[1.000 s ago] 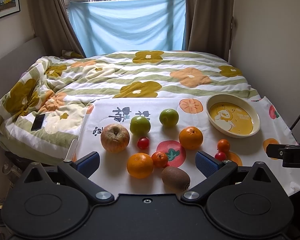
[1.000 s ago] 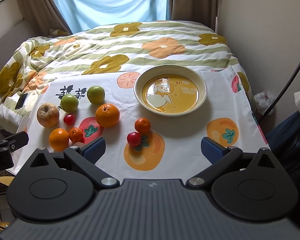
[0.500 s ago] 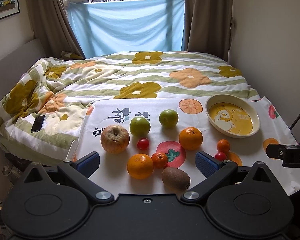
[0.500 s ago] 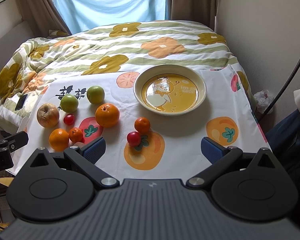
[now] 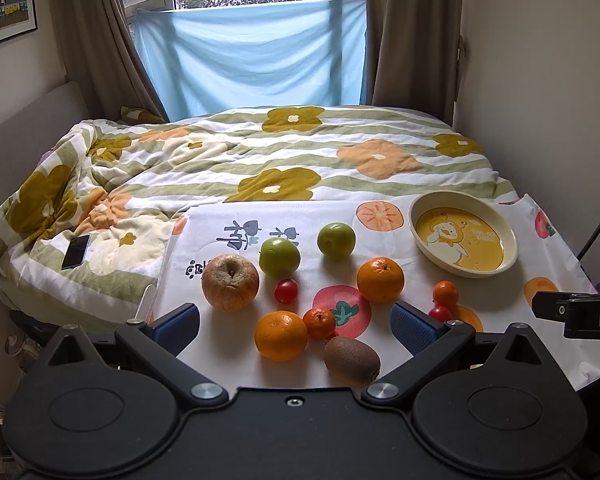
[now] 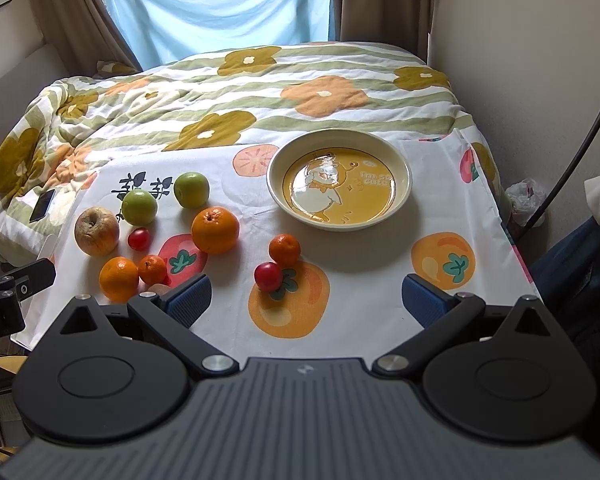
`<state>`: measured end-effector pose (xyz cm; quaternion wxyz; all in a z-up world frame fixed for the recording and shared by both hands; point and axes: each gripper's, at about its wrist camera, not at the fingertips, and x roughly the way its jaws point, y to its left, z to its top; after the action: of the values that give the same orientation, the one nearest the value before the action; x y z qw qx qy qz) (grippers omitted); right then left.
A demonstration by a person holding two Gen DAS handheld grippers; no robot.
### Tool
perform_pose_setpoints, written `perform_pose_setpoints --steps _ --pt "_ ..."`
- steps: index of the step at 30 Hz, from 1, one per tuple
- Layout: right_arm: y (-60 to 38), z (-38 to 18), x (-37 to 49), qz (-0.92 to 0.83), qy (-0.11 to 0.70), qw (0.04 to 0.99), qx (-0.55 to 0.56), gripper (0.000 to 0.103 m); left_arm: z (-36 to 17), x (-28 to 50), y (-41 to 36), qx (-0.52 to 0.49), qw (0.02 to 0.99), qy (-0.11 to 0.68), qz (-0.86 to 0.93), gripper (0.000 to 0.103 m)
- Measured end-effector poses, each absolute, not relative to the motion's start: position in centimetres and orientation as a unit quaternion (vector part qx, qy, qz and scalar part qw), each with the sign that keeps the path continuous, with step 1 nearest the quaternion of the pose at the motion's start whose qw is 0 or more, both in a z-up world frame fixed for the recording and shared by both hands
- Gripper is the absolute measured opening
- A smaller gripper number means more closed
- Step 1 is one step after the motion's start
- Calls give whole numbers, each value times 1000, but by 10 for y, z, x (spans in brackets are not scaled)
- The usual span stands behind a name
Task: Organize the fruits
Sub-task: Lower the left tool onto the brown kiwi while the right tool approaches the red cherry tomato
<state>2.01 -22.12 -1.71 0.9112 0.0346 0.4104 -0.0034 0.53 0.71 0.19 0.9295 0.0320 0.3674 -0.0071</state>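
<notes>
Fruits lie loose on a printed cloth point(image 6: 360, 280) over the bed end; yellow dish point(image 6: 404, 196) at far right, bare. Left cluster: wrinkled apple point(image 5: 230, 282), two green apples point(image 5: 279, 255) point(image 5: 336, 241), big orange point(image 5: 380, 280), a second orange point(image 5: 281, 335) touching a small tangerine point(image 5: 319, 322), cherry tomato point(image 5: 286, 291), kiwi point(image 5: 352, 358) nearest. Another tangerine point(image 6: 284, 249) and red tomato point(image 6: 267, 276) sit just beside each other, nearer the dish.

Left tongs point(image 5: 296, 320) spread wide, holding nothing, hovering over the near cluster. Right tongs point(image 6: 306, 300) likewise spread and bare, facing the dish.

Judgement: nothing sorted yet; first pick pending. Best start seems the red tomato or tangerine by the right tongs. Close gently on the widest part, since round fruit rolls and the tomato bruises. Lower into the dish rather than dropping.
</notes>
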Motion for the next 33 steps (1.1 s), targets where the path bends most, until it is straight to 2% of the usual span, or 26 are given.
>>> perform_pose_setpoints --steps 15,30,33 --pt "-220 -26 25 -17 406 912 46 103 -6 11 12 53 930 358 -60 103" --pt "-233 -96 84 93 417 904 15 103 -96 38 -32 42 917 396 -2 102" --pt "-238 -113 97 112 427 897 8 103 -115 46 -38 22 912 409 19 99"
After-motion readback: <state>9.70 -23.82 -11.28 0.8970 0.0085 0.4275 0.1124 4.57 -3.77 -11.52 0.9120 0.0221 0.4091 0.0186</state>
